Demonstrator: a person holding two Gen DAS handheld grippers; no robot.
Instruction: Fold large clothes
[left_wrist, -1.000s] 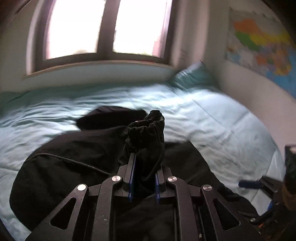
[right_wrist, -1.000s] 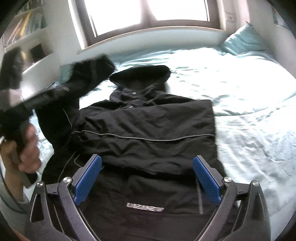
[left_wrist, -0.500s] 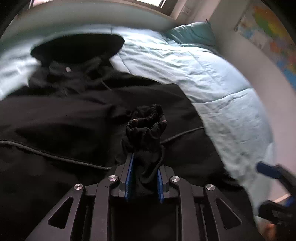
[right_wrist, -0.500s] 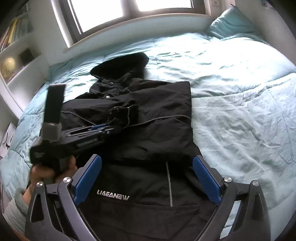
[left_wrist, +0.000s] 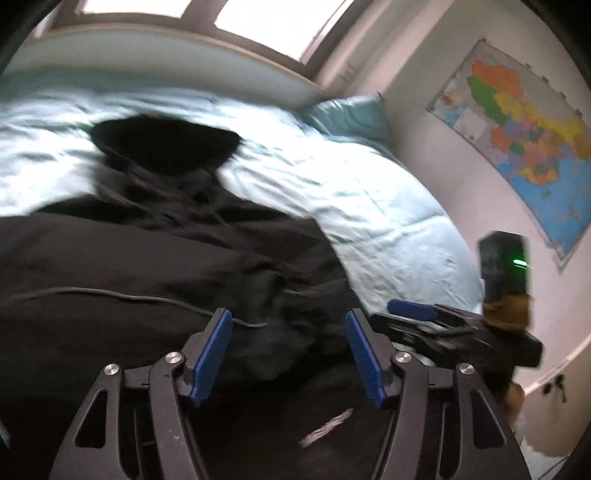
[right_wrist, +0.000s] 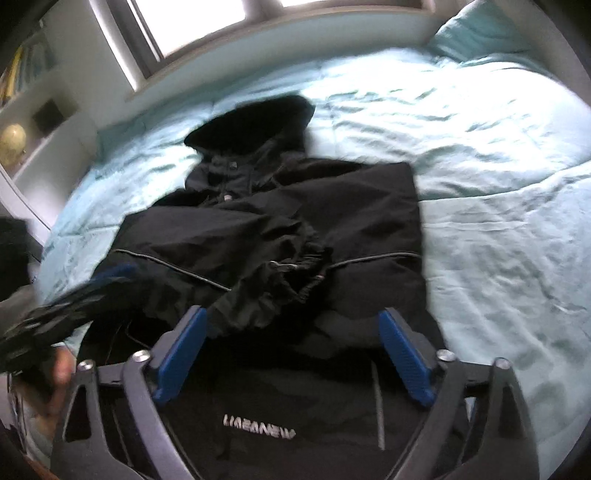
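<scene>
A black hooded jacket (right_wrist: 351, 221) lies front up on the bed, hood (right_wrist: 255, 122) toward the window. Its left sleeve is folded across the chest, with the gathered cuff (right_wrist: 291, 266) lying near the middle. My left gripper (left_wrist: 288, 317) hovers just short of that cuff (left_wrist: 280, 295); its jaws are opening and nothing is between the pads. My right gripper (right_wrist: 293, 314) stands wide over the jacket's lower front, jaws closing a little, pads touching nothing. In the right wrist view the left gripper's fingers (right_wrist: 110, 275) show as a blur at the left.
The light blue quilt (right_wrist: 480, 184) spreads far to the right, with a pillow (right_wrist: 476, 37) in the far corner. A window and sill run along the back. White shelves (right_wrist: 37, 122) stand at the left; a map (left_wrist: 524, 129) hangs on the right wall.
The left gripper, shut on the sleeve cuff before, has let go of it on the jacket's chest and drawn back. The right gripper has come lower and its jaws have narrowed slightly.
</scene>
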